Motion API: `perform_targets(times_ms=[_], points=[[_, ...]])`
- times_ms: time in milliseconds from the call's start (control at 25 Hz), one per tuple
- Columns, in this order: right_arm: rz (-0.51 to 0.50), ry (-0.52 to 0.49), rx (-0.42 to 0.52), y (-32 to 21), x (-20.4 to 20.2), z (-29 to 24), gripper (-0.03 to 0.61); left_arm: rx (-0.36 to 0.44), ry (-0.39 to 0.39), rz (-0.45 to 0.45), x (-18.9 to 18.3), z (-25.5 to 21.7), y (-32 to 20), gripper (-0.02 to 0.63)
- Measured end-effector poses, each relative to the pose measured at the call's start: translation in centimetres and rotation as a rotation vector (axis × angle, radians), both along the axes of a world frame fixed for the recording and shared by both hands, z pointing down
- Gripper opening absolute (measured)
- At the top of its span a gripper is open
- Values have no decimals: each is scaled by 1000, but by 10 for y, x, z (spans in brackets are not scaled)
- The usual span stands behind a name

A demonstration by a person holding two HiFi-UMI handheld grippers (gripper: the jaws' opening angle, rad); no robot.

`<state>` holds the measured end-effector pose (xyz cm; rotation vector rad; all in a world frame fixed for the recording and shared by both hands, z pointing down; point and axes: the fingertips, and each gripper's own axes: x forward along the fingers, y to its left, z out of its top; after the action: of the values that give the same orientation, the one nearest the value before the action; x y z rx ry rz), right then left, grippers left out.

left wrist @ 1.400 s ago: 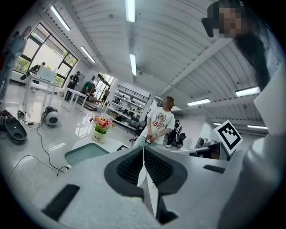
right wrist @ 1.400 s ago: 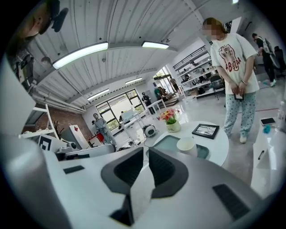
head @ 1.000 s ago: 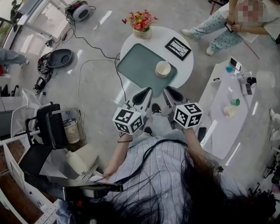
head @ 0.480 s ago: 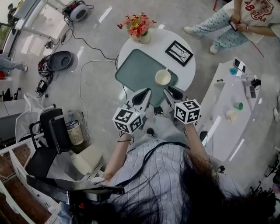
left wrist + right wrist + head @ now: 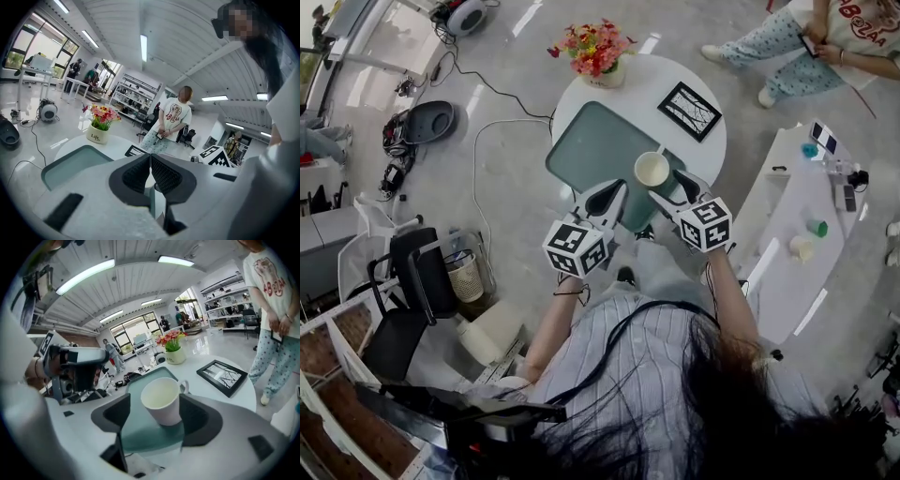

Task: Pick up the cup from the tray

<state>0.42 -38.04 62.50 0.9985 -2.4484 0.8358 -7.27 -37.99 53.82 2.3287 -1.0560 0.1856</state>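
We note the cup, white and empty with its mouth up, standing upright on the green tray near that tray's lower right edge, at centre frame in the head view. The tray lies on the round white table in the upper middle of that frame. A flower pot stands at the table's top edge and a black picture frame lies to the upper right of the tray. The right gripper reaches in from below and its jaws are opening. In the right gripper view the cup stands between them, with tray showing in the gap on the left side. On the right side we cannot tell whether the pad touches the cup wall. The cup rests on the tray, not lifted. The left gripper hangs just beside the tray's lower edge, left of the cup. In its own view its jaws are together with nothing between them.
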Motion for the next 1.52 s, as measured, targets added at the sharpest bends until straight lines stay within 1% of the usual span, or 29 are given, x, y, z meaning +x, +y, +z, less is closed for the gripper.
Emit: perform_targets(times_ms=[120, 200, 400, 800, 1200, 1280, 1400, 1520], points=[[-82, 92, 3, -3, -2, 18, 325, -14, -9, 2, 0, 4, -4, 14], [-113, 138, 24, -7, -2, 25, 342, -25, -14, 1, 1, 7, -5, 14], [-176, 213, 56, -14, -10, 42, 374, -46, -24, -8, -1, 12, -6, 14], [-229, 238, 107, -27, -34, 50, 393, -56, -35, -41, -5, 14, -10, 14], [-206, 220, 129, -35, -39, 54, 399, -64, -49, -79, -17, 16, -1, 14], [-216, 240, 141, -37, -40, 57, 400, -62, -51, -81, -18, 16, 0, 14], [-221, 297, 178, -40, -39, 59, 400, -59, -54, -83, -20, 14, 3, 14], [-214, 315, 177, -41, -40, 59, 399, -58, -57, -83, -21, 12, 4, 14]])
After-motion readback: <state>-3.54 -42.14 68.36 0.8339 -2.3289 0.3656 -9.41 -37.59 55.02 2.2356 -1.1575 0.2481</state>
